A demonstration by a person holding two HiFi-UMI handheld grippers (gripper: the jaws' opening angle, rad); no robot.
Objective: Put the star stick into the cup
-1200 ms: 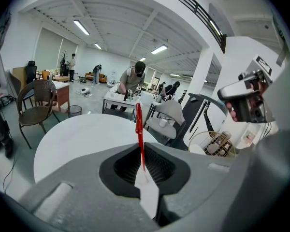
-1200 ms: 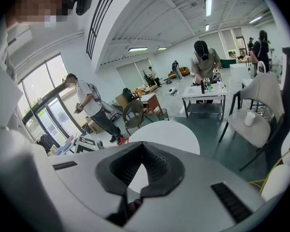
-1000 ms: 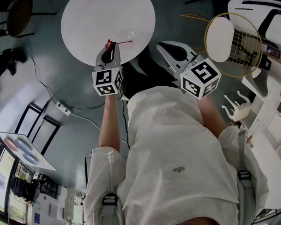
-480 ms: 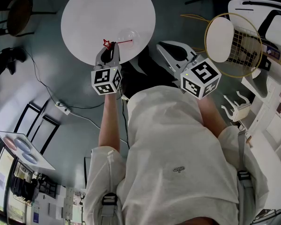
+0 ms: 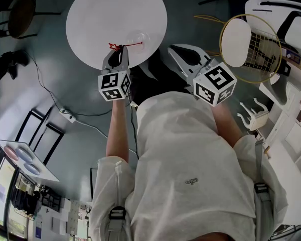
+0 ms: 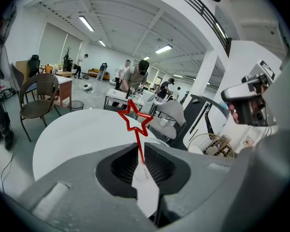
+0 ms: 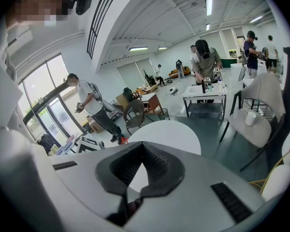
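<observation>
Tilted flatter since before, star stick (image 6: 139, 146) sits pinched in left claw (image 6: 141, 167).

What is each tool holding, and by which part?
Left tool pinches the star stick by its stem's lower end; right tool is empty.

Cup (image 5: 137, 37) on table (image 5: 90, 9); star stick (image 5: 126, 45) in left claw (image 5: 119, 48), beside cup.
</observation>
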